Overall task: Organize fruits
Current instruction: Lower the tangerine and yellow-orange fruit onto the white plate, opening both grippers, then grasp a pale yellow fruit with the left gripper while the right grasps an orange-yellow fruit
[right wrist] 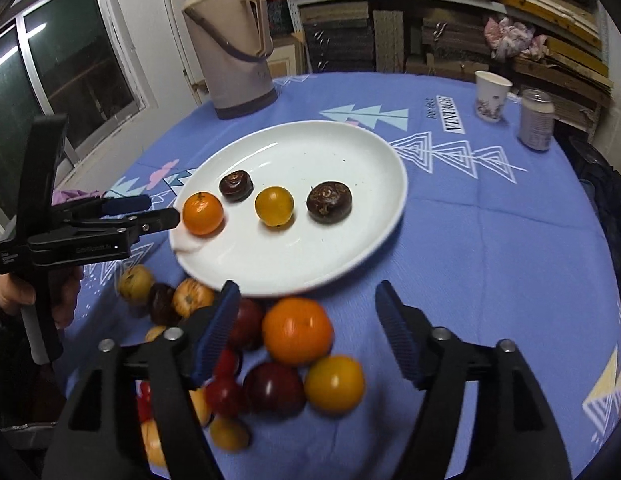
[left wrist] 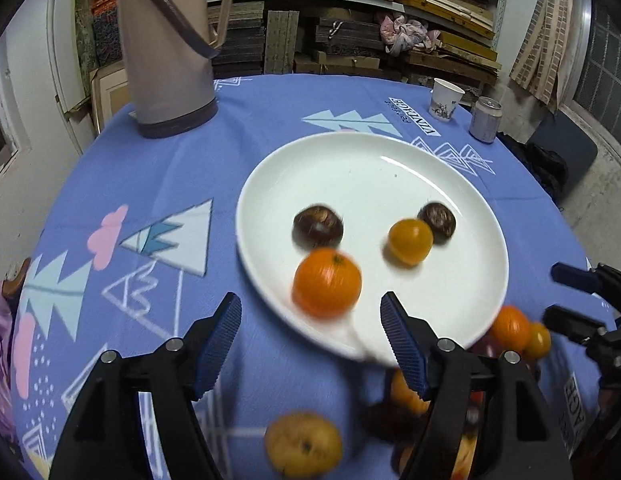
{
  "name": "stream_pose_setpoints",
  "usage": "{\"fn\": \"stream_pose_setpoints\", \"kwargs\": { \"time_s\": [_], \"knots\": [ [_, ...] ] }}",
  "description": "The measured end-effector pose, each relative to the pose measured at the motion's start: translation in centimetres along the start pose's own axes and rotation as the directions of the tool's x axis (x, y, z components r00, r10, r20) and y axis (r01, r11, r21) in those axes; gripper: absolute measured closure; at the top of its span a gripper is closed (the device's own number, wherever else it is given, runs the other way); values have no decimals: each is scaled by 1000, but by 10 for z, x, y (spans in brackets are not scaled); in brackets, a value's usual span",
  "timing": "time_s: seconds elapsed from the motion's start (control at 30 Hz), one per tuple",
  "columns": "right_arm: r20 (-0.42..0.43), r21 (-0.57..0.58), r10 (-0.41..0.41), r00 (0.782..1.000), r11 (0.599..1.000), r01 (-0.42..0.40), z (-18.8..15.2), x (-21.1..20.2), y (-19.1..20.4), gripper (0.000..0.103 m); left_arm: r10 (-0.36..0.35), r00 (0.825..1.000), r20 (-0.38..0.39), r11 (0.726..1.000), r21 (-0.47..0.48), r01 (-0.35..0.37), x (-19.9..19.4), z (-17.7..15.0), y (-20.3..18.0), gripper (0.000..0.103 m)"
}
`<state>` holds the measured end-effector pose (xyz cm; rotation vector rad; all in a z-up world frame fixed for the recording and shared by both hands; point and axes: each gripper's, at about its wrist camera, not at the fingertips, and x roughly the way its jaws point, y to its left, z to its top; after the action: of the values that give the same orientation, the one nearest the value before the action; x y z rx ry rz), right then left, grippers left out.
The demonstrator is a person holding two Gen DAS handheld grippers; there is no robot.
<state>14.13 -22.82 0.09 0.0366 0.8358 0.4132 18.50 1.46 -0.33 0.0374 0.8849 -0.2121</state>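
though perhaps blurred, round glossy orange [left wrist: 326,282] on smooth plate [left wrist: 350,160], both ribbed tools wide, empty

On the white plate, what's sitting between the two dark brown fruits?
A small yellow-orange fruit sits between the two dark brown fruits on the white plate. The right wrist view shows the row most clearly.
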Motion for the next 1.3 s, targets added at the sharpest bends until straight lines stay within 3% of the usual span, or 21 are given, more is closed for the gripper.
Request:
{"fn": "stream_pose_setpoints", "kwargs": {
  "time_s": [0.4,0.57,0.67,0.73,0.87,1.13,1.27,1.3],
  "knots": [
    [24,73,-18,1000,997,16,-58,-33,-3,16,-19,999,-41,999,-35,18,-22,-57,6,30],
    [8,66,-25,1000,998,24,-77,-38,-4,16,-9,999,-45,999,-33,7,-22,-70,7,30],
    [-8,17,-80,997,997,81,-82,-33,1,16,-9,998,-56,999,-37,7,-21,-75,9,30],
    [-6,4,-123,992,992,123,-81,-29,1,18,-7,998,-59,999,-36,5,-20,-78,9,30],
    [-30,21,-151,988,988,151,-73,-16,-10,40,-11,997,-76,999,-47,8,-18,-81,11,30],
    [-54,-7,-160,986,987,160,-54,8,-10,45,-20,996,-90,999,-37,17,-12,-81,10,30],
    [-70,-1,-143,987,990,144,-46,20,-11,53,-25,994,-103,999,-39,21,-6,-82,11,30],
    [-72,2,-133,989,991,133,-44,22,-12,60,-24,994,-103,999,-36,20,-5,-82,11,30]
  ]
}}
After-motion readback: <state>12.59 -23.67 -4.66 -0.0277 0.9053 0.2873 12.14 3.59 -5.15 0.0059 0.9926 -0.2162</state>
